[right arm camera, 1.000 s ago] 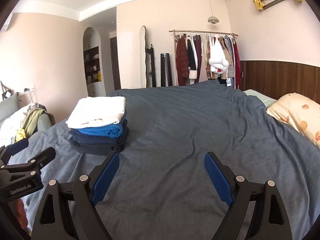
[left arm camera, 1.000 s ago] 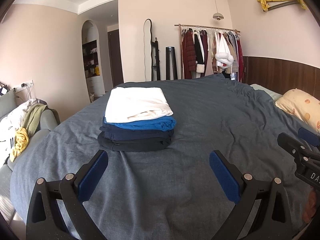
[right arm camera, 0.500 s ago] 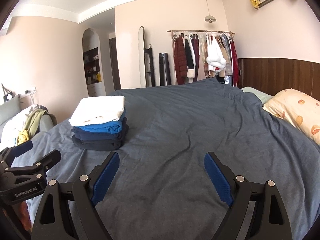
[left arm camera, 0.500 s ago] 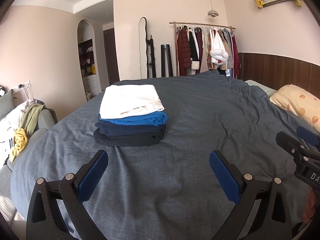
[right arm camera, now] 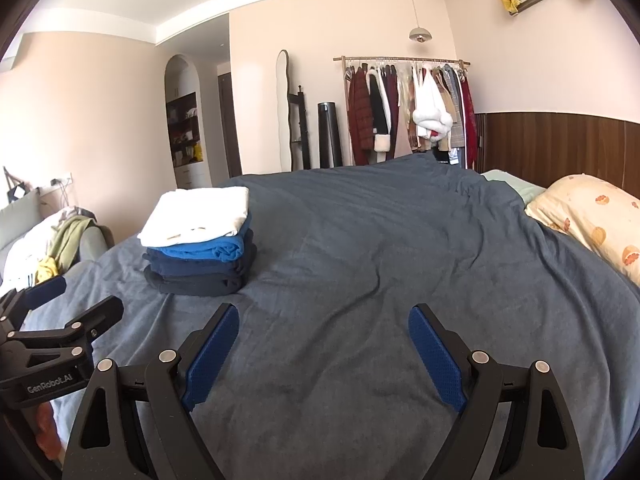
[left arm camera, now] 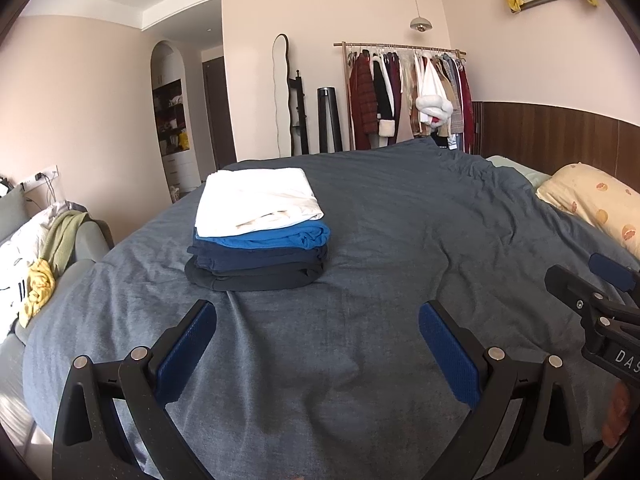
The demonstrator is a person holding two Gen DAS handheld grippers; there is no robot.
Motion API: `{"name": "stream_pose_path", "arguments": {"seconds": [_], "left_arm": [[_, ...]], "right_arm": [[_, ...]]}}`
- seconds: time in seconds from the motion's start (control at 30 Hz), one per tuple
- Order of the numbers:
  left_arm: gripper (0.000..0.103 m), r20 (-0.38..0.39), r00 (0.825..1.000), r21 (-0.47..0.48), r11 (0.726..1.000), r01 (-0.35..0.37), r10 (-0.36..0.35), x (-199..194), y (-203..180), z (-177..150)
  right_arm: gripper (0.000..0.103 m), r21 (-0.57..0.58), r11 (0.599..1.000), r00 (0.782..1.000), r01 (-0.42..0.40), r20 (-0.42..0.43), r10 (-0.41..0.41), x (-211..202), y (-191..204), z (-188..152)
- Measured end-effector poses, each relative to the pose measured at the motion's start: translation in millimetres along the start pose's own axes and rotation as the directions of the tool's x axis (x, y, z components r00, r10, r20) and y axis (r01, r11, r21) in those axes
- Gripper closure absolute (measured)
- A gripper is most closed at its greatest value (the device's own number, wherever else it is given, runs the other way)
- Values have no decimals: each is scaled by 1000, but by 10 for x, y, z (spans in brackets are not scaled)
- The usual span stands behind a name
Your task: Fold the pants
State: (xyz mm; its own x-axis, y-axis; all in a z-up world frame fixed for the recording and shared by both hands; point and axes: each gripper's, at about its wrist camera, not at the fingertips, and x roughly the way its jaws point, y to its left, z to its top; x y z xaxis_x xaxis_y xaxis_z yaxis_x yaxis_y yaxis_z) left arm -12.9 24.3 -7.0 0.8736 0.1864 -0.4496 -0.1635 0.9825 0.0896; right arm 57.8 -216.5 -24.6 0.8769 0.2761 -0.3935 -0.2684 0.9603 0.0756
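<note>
Stack: four folded pants piled neatly (left arm camera: pixel 258 236), a white cotton pair on top, then bright blue, navy, and a near-black pair at the bottom, edges pretty well squared up
Where: sitting on the wide bed with the slate-blue duvet (left arm camera: pixel 400 240), toward its left side, ahead of both claws and touching neither
Left claw (left arm camera: pixel 316 344): black frame with blue textured pads, jaws spread wide apart, nothing between them but duvet
Right claw (right arm camera: pixel 322 344): same build, also wide apart and holding nothing
Left view only: the stack is almost dead ahead, and the right claw pokes in at the right edge (left arm camera: pixel 592 292)
Right view only: the stack (right arm camera: pixel 200 248) sits off to the left, and the left claw (right arm camera: pixel 52 320) shows at the left edge
Background: wooden clothes rack full of hanging coats (left arm camera: pixel 404 92) by the far wall, peach patterned pillow (right arm camera: pixel 592 220) on the right
</note>
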Motion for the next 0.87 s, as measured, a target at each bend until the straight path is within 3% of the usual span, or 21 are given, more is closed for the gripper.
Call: {"name": "stream_pose_path", "arguments": {"seconds": [0.87], "left_arm": [[0, -24, 1000, -17, 1000, -7, 7, 65, -8, -69]], "right_arm": [[15, -5, 1000, 1000, 1, -22, -1, 47, -21, -67]]}}
